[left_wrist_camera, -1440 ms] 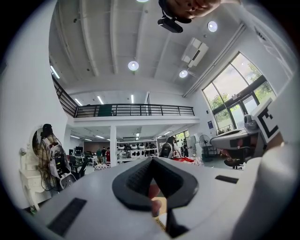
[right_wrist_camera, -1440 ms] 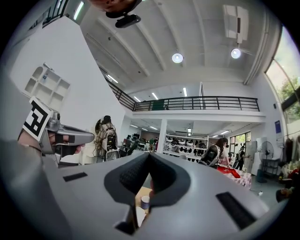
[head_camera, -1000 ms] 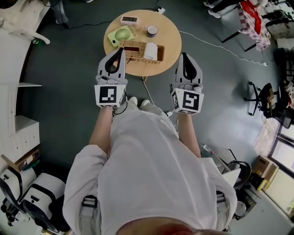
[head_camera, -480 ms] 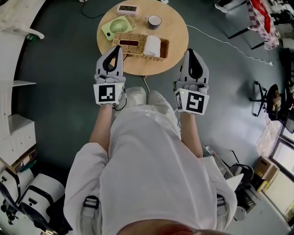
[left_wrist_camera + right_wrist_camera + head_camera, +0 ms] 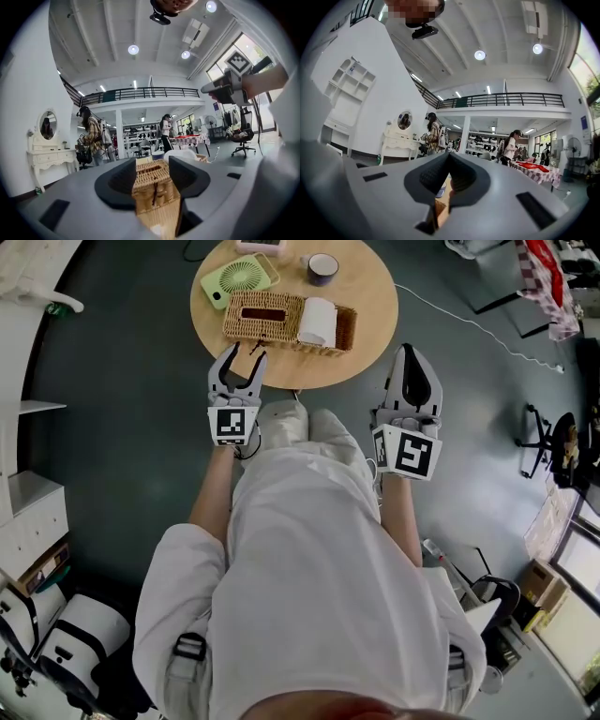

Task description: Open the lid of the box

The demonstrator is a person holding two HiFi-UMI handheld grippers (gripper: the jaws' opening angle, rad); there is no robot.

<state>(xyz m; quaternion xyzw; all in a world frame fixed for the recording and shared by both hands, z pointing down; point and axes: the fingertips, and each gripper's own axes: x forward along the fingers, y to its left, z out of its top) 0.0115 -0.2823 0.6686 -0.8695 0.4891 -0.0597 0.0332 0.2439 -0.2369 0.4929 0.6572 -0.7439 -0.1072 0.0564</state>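
A long wicker box (image 5: 272,320) lies on the round wooden table (image 5: 366,310); its woven lid with a dark slot covers the left part, and a white roll (image 5: 319,322) sits in the right part. My left gripper (image 5: 240,356) hovers at the table's front edge, just short of the box. Its jaws are opening with nothing pressed between them. In the left gripper view the box's front with its clasp (image 5: 157,190) shows in the gap of that gripper (image 5: 154,171). My right gripper (image 5: 411,352) is shut and empty, off the table's right front edge.
Behind the box stand a green fan (image 5: 239,279), a cup (image 5: 322,266) and a small white device (image 5: 262,245). A white cable (image 5: 469,324) runs over the floor at the right. An office chair (image 5: 544,442) is at far right, white shelving (image 5: 28,409) at left.
The left gripper's jaws have gone from shut to open. Both grippers have come closer to the table, which now sits higher in the head view.
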